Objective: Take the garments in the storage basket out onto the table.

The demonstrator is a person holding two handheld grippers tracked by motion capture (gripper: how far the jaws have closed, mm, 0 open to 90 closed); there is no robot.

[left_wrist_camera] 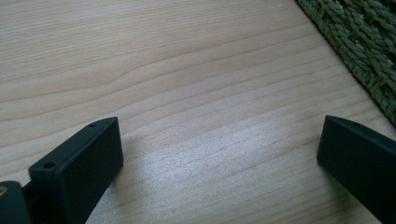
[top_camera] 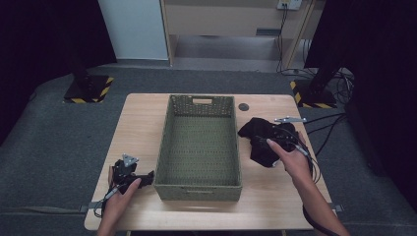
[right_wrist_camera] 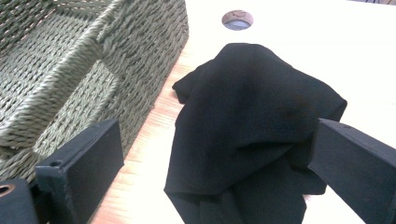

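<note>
Hovering with jaws apart, the right claw [right_wrist_camera: 219,168] faces the black cloth [right_wrist_camera: 252,126], bunched at its twelve o'clock on the desk [top_camera: 265,196], just right of the woven basket [top_camera: 199,187]. The left claw [left_wrist_camera: 219,154], also spread and empty, sits far off at the basket's eight o'clock.

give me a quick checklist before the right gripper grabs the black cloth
1. Right gripper open: ok, jaws stand wide.
2. Cloth between the jaws: ok, it bunches up between them.
3. Cloth clear of the basket: ok, it lies on the table beside it.
4. Basket free to take it: ok, nothing inside.
5. Left gripper out of the way: ok, open over bare table at the basket's other side.
6. Whether the jaws sit low enough to bite: cannot tell.
</note>
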